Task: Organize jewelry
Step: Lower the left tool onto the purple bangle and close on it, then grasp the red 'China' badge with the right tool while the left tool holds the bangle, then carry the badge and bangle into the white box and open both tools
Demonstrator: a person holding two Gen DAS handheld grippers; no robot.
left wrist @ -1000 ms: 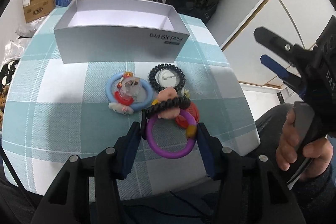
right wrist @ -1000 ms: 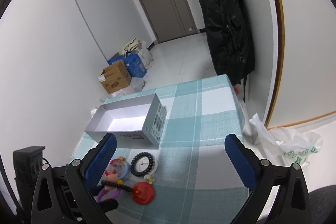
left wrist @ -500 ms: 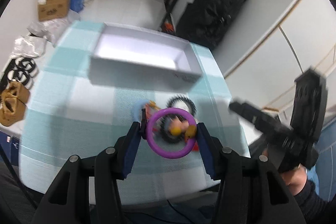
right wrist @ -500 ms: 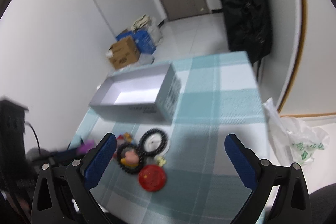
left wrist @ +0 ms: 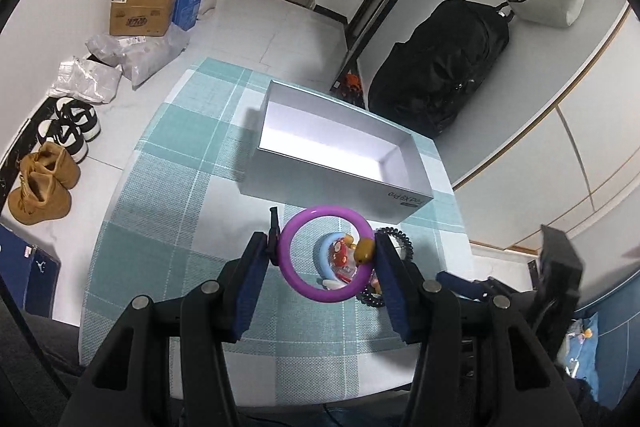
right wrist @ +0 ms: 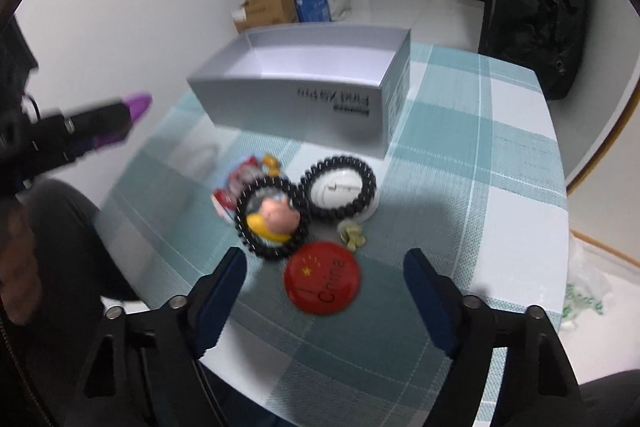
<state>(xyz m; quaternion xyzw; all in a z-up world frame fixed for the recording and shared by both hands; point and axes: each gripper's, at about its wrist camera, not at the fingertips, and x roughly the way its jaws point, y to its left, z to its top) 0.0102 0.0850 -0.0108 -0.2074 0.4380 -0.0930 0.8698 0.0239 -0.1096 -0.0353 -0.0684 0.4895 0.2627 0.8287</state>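
The left gripper (left wrist: 326,259) grasps a purple ring (left wrist: 326,254) in its jaws, above the desk (left wrist: 168,227) before the grey box (left wrist: 340,163). The right gripper (right wrist: 324,287), jaws just narrowing yet released, hangs over a red badge (right wrist: 322,278).

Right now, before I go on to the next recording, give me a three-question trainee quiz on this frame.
1. True or false: the left tongs are shut on the purple ring.
2. What lies nearest between the right tongs' open tips? A) red badge B) grey box C) purple ring
3. Fill in: the grey box holds ____.

Key:
1. True. The pads press the ring from both sides, clear of the tablecloth.
2. A. The jaws have just been closing, but no pad touches the badge.
3. Nothing visible; the part of its floor in view is bare.
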